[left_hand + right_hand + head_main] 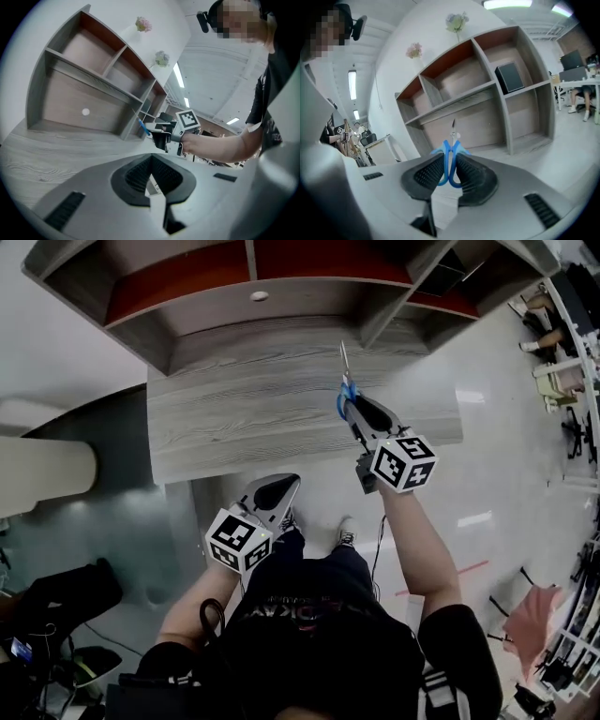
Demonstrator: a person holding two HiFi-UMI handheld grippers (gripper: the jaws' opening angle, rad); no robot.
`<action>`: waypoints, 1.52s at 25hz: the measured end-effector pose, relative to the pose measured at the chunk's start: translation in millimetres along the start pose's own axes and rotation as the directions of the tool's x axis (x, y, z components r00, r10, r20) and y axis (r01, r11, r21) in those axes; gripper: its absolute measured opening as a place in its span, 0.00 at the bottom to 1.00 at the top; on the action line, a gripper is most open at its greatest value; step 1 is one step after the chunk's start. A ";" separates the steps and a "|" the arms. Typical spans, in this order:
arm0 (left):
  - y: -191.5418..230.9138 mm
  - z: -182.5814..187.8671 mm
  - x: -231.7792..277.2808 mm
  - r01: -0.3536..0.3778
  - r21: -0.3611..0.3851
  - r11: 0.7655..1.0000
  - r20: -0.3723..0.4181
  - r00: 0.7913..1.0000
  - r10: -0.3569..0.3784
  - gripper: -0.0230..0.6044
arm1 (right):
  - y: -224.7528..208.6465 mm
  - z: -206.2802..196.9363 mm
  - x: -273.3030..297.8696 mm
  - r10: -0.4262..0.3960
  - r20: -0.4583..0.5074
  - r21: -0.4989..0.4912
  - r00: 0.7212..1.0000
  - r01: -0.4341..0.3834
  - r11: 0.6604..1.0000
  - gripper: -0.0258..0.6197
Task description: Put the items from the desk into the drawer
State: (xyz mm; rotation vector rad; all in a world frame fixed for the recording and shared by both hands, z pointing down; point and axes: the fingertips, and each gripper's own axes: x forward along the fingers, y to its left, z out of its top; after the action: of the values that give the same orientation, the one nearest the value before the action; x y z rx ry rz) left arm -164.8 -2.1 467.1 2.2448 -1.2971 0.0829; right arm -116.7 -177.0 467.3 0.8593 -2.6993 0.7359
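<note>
Scissors (451, 145) with blue loop handles stand upright in the right tongs (450, 158). They are pinched at the handles with the blades pointing up, in the air over the grey counter (234, 418). They look light and stiff. The smooth plastic loops could swivel between the pads, so a hold across both loops, close to the pivot, seems safest, with the sharp tip kept clear. The left tongs (151, 158) are closed tip to tip and empty, at the counter's near edge.
</note>
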 end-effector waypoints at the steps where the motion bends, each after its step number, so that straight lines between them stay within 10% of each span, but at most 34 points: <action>1: -3.6 2.2 3.9 0.016 0.008 1.000 -0.005 1.000 -0.016 0.05 | -1.2 3.8 -12.5 -0.011 0.020 0.007 1.000 0.011 1.000 0.19; 12: -40.0 28.9 46.1 0.176 0.085 0.981 -0.058 0.983 -0.172 0.05 | -22.6 24.1 -130.0 -0.180 0.177 0.079 0.968 0.168 0.983 0.19; 27: -109.0 23.8 103.0 0.379 0.124 0.917 -0.168 0.919 -0.357 0.05 | -64.7 -14.1 -269.1 -0.462 0.225 0.237 0.858 0.411 0.880 0.19; 38: -133.6 15.8 141.8 0.347 0.129 0.929 -0.180 0.929 -0.322 0.05 | -93.9 -55.5 -277.4 -0.418 0.159 0.263 0.894 0.370 0.891 0.19</action>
State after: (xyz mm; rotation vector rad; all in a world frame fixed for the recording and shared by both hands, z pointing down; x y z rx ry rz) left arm 17.1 -69.0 441.5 2.5082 -0.8354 0.2381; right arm 165.2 -80.7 456.7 1.5714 -2.5056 0.9067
